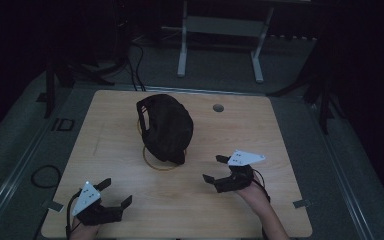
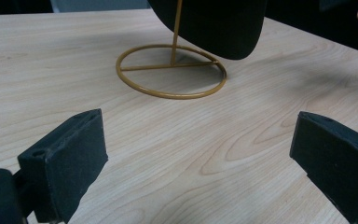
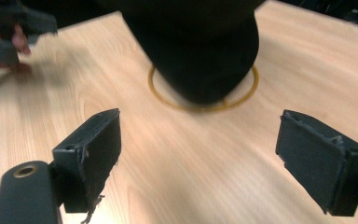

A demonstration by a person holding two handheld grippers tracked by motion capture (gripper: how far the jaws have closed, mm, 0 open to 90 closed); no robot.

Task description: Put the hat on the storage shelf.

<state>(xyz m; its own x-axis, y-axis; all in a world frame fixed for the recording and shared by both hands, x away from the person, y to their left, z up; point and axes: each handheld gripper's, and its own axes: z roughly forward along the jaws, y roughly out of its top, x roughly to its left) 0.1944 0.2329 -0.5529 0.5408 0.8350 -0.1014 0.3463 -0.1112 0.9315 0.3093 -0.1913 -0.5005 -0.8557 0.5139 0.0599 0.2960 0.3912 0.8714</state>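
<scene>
A black cap (image 1: 165, 127) hangs on a thin gold wire stand (image 1: 161, 164) with a ring base, near the middle of the wooden table (image 1: 105, 150). In the left gripper view the ring base (image 2: 170, 72) lies ahead with the cap's lower edge (image 2: 214, 25) above it. In the right gripper view the cap (image 3: 198, 46) covers most of the ring (image 3: 168, 100). My left gripper (image 1: 115, 192) is open at the table's near left corner. My right gripper (image 1: 216, 168) is open to the right of the stand, holding nothing.
A small round grommet hole (image 1: 218, 108) sits in the table's far right part. Beyond the table stand a white metal frame (image 1: 220, 30) and dark tripod legs (image 1: 325, 95). Cables (image 1: 45, 176) lie on the grey floor at the left.
</scene>
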